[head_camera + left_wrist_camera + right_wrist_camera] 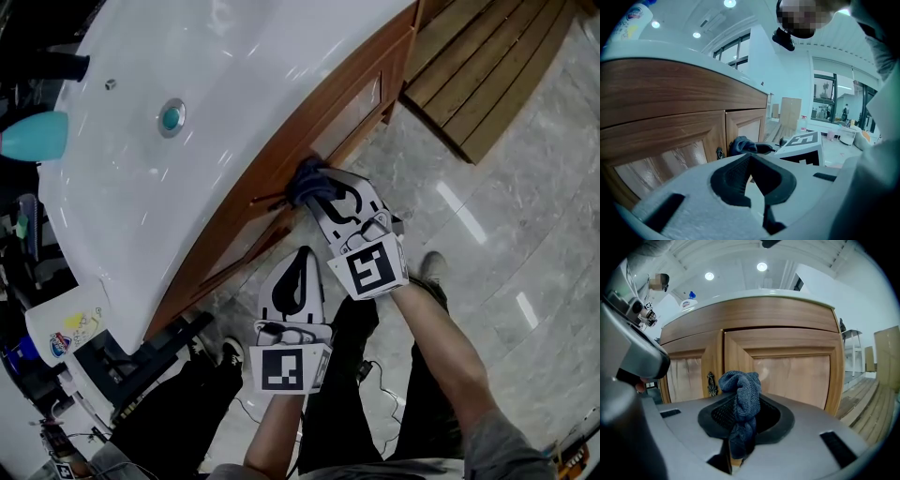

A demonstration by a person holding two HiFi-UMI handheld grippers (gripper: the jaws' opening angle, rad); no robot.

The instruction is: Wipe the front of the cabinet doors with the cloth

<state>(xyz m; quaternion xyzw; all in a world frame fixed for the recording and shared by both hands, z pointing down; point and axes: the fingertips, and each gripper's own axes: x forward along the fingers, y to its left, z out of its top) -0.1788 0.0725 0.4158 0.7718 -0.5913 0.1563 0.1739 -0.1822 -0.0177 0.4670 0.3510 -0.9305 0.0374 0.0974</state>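
The wooden cabinet doors (281, 178) run under the white basin top. In the right gripper view two panelled doors (797, 376) face me, with a dark metal handle (711, 383) near their seam. My right gripper (319, 187) is shut on a dark blue cloth (305, 178), bunched and held close to the door front by the seam. The cloth (740, 413) sticks up between that gripper's (738, 427) jaws. I cannot tell if it touches the wood. My left gripper (302, 255) hangs lower and nearer me, shut with nothing in it (756, 201). It looks at the cloth (740, 145) from the side.
The white basin top (234, 75) with its drain (172, 117) overhangs the doors. A teal cup (37, 136) and a white bottle (66, 328) stand at its left. A slatted wooden platform (487, 66) lies on the marble floor (525, 244). The person's legs (356, 375) stand below.
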